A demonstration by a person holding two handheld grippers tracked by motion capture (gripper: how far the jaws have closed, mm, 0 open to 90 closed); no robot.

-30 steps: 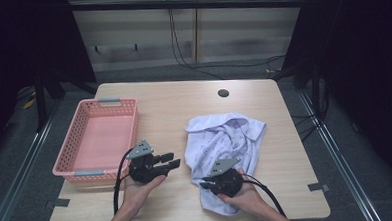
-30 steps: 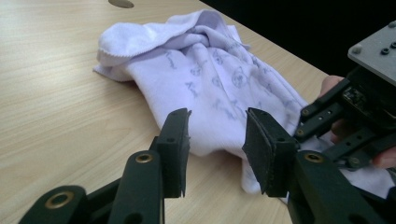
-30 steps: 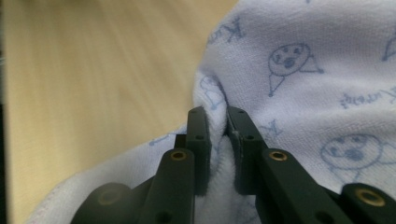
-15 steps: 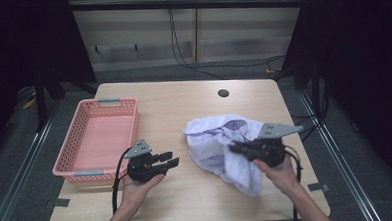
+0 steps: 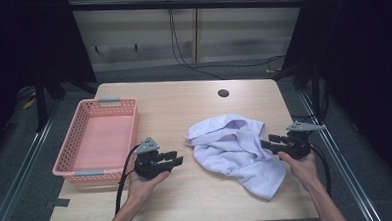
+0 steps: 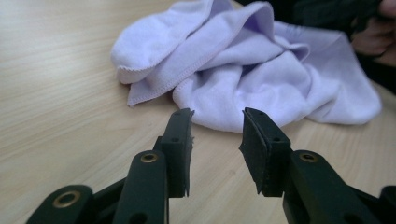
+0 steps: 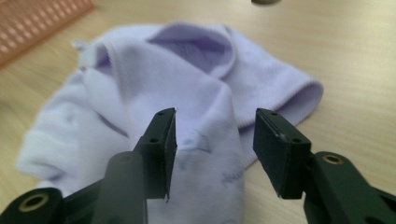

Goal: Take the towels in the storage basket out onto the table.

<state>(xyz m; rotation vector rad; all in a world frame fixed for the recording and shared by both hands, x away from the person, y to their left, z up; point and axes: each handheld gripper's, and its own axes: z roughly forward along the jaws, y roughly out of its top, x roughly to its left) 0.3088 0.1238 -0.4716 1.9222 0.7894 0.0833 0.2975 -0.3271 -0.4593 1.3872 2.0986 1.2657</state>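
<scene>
One lilac towel (image 5: 236, 151) and one pink basket (image 5: 97, 140) on the worktop (image 5: 183, 98) — two grippers: left gripper (image 5: 172, 158) parted, empty; right gripper (image 5: 269, 141) just opened, seemingly clear of the cloth.

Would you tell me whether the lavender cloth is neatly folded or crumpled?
Crumpled: the lavender cloth lies in a loose heap on the table, with uneven folds and a hemmed edge curling over itself.
</scene>
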